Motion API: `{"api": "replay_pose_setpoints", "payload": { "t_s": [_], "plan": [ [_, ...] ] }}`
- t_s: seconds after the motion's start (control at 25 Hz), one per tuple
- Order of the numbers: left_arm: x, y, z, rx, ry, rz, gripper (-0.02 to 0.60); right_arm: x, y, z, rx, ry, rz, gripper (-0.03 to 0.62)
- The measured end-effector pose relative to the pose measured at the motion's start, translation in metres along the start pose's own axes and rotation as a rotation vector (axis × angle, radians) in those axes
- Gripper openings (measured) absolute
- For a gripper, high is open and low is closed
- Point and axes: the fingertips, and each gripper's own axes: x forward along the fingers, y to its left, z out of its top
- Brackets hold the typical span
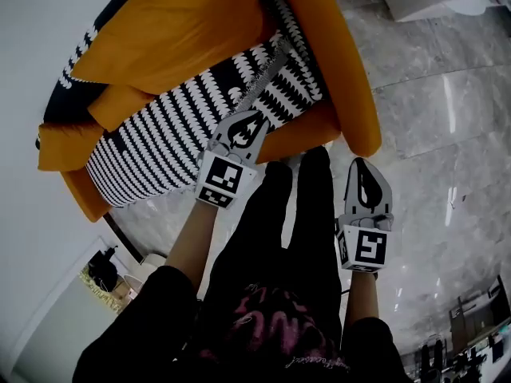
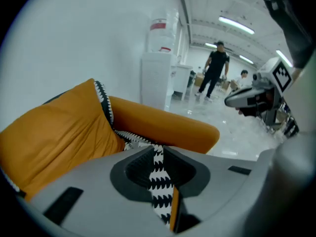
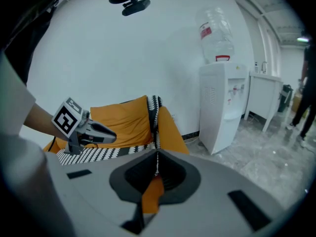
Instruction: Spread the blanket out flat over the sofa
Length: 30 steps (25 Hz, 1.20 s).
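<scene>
Both grippers have hold of the black-and-white patterned blanket (image 1: 172, 138), orange underneath, which lies across the seat of the orange upholstered sofa (image 1: 180, 22). The left gripper (image 1: 244, 124) and right gripper (image 1: 363, 172) each pinch an edge, probably held apart to draw it flat. Only the gripper views show cloth squeezed between the jaws; the head view shows the overall spread.
</scene>
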Motion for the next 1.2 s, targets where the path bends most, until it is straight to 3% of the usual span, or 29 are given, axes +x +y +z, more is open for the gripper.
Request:
{"api": "replay_pose_setpoints", "payload": {
  "t_s": [0.08, 0.24, 0.4, 0.52, 0.8, 1.2],
  "plan": [
    [0.011, 0.002, -0.011, 0.062, 0.055, -0.027, 0.148, -0.002, 0.001, -0.002, 0.004, -0.001, -0.007, 0.021],
    [0.042, 0.012, -0.011, 0.161, 0.089, -0.058, 0.158, -0.002, -0.002, -0.008, 0.023, 0.008, -0.019, 0.021],
    [0.082, 0.019, -0.016, 0.316, 0.164, -0.099, 0.216, -0.004, -0.008, -0.017, 0.058, 0.013, -0.047, 0.021],
    [0.109, 0.023, -0.018, 0.402, 0.198, -0.138, 0.222, -0.005, -0.014, -0.023, 0.080, 0.012, -0.069, 0.021],
    [0.162, 0.031, -0.034, 0.508, 0.275, -0.223, 0.222, 0.004, -0.030, -0.050, 0.166, 0.044, -0.129, 0.021],
    [0.200, 0.033, -0.045, 0.763, 0.402, -0.335, 0.223, -0.006, -0.054, -0.084, 0.280, 0.044, -0.247, 0.021]
  ]
}}
